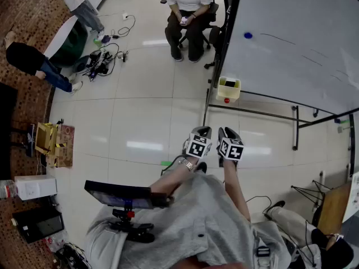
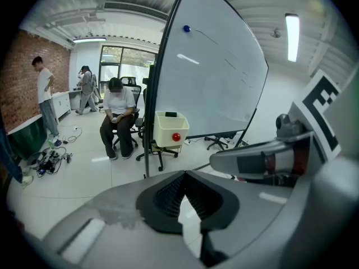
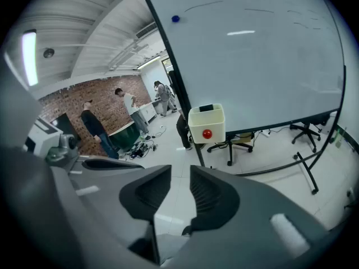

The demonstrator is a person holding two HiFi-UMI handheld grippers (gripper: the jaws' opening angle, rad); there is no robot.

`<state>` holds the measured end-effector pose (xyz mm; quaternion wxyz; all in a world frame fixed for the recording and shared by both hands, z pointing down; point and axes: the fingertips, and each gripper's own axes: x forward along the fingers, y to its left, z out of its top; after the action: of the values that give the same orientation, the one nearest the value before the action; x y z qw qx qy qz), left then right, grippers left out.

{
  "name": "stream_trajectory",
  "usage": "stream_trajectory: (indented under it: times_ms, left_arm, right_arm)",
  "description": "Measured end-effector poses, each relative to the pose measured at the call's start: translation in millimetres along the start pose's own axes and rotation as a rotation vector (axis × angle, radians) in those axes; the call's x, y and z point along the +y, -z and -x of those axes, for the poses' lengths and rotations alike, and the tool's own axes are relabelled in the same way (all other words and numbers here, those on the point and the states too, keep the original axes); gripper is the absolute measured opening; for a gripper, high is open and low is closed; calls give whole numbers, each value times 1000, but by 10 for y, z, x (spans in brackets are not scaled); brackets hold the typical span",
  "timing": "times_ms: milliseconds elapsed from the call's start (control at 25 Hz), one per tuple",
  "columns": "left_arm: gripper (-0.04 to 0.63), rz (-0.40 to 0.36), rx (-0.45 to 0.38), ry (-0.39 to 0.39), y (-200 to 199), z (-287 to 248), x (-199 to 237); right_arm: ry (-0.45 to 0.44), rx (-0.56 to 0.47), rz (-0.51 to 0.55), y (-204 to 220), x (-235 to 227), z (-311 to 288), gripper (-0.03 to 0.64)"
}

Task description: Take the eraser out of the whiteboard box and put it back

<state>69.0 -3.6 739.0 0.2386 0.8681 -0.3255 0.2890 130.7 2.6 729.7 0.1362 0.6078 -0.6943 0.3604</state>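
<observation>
A cream whiteboard box (image 1: 228,89) with a red dot hangs at the lower left corner of the whiteboard (image 1: 291,43). A dark eraser (image 1: 229,83) lies in its top. The right gripper view shows the box (image 3: 207,126) and eraser (image 3: 206,108) some way ahead; the left gripper view shows the box (image 2: 170,131) too. Both grippers are held side by side above the floor, well short of the box. My left gripper (image 1: 202,130) (image 2: 184,172) has its tips touching, with nothing in it. My right gripper (image 1: 227,131) (image 3: 180,168) shows a narrow empty gap between its pads.
A person sits on an office chair (image 1: 188,10) just left of the whiteboard. The whiteboard's stand legs (image 1: 295,128) run across the floor at the right. Cables (image 1: 104,58) and cardboard boxes (image 1: 53,144) lie at the left, where other people stand. A dark screen (image 1: 120,194) sits near my body.
</observation>
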Motion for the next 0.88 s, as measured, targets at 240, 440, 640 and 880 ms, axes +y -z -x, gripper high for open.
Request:
stream_trajectory:
  times_ms: [240, 440, 640, 880]
  left_arm:
    - [6, 13, -62, 14, -632, -316, 347]
    - [6, 4, -88, 39, -1186, -544, 786]
    - [6, -4, -107, 74, -1616, -685, 1109]
    - [6, 4, -80, 94, -1756, -943, 1350]
  right_arm:
    - [37, -3, 95, -611, -99, -564, 241]
    - [137, -15, 83, -1254, -318, -1031, 327]
    - [239, -20, 26, -1607, -586, -1295, 327]
    - [302, 49, 4, -1687, -880, -1577, 327]
